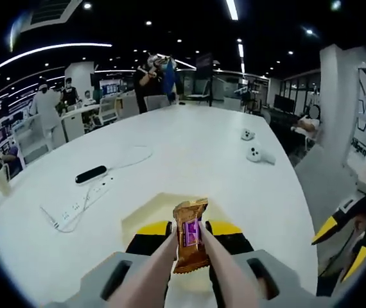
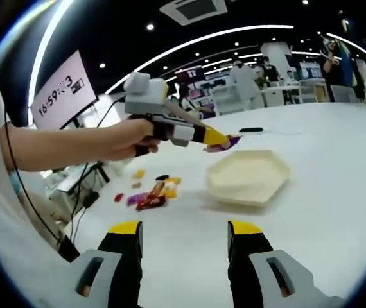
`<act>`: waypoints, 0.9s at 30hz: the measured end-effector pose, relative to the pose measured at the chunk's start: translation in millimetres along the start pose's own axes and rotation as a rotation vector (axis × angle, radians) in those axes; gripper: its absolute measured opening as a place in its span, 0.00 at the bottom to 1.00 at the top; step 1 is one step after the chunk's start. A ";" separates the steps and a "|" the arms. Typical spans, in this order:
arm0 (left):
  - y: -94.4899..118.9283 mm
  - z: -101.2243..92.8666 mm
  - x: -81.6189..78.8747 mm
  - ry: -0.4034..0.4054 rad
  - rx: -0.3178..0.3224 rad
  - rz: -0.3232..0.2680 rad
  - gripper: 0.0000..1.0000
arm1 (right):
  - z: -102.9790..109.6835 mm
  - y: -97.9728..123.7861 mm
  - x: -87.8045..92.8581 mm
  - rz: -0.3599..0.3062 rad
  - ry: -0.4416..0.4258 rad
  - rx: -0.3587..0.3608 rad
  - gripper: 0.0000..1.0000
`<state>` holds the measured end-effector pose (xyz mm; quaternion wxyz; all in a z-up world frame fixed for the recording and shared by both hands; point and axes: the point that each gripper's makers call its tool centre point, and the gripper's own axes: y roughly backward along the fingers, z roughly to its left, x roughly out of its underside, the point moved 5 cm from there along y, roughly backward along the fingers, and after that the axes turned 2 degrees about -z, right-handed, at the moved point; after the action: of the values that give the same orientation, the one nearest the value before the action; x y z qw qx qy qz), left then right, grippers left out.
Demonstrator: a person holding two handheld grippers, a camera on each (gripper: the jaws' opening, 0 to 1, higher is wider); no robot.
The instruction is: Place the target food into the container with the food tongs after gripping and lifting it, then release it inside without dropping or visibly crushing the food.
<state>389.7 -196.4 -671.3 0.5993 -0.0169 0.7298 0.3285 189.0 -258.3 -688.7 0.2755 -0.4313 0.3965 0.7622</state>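
Target food: small wrapped snack bar, orange-gold foil wrapper with a purple label (image 1: 191,234), crimped ends top and bottom. Wrapper looks intact, no visible crushing. In the left gripper view it stands roughly upright, pinched between the two beige tong arms (image 1: 160,263) carried by the left gripper (image 1: 186,234); tongs narrow, closed on the bar. Bar is lifted off the surface.

In the right gripper view, the left gripper (image 2: 218,142) comes in from the left, held in a person's hand (image 2: 128,138), tip with the bar (image 2: 221,145) up in the air just beside the near-left edge of the cream hexagonal shallow tray (image 2: 247,176). Cannot tell if the bar is over the rim yet. Tray interior looks bare. In the left gripper view the tray (image 1: 146,215) sits right below and behind the bar.

Right gripper (image 2: 183,240): jaws yellow-tipped, spread wide, nothing between them, low over the table.

Scattered pile of small wrapped snacks, red, yellow, purple (image 2: 149,192), lies on the table left of the tray, near but apart.

Open room: white tabletop (image 1: 189,147) broad beyond the tray. White power strip with cable (image 1: 80,205), black oblong remote-like item (image 1: 91,174), two small white controllers (image 1: 257,154) all well apart from the tray.

Room: open-plan office, ceiling strip lights, people standing far back.
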 end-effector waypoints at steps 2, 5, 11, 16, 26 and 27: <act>-0.8 2.1 -0.1 0.001 -0.006 0.001 0.19 | -0.7 -0.1 -1.5 0.002 0.006 -0.003 0.53; -1.7 5.0 -0.4 0.000 -0.016 0.001 0.19 | -2.1 -0.2 -2.8 0.001 0.005 -0.004 0.53; -6.0 10.3 -0.8 0.013 -0.031 -0.003 0.19 | -3.6 -1.3 -1.2 0.007 0.006 -0.008 0.53; -10.1 8.1 -3.2 0.006 -0.029 -0.007 0.19 | -3.8 1.1 -2.3 0.000 0.006 -0.005 0.53; -22.6 6.8 -13.9 0.023 -0.032 -0.007 0.19 | -4.8 10.4 5.3 -0.004 -0.021 0.015 0.53; -24.0 6.5 -15.1 0.022 -0.029 -0.007 0.19 | -4.6 10.8 5.9 -0.003 -0.021 0.015 0.53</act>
<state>409.6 -217.5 -669.4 0.5920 -0.0317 0.7316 0.3366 180.0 -267.5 -691.3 0.2839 -0.4218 0.3986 0.7633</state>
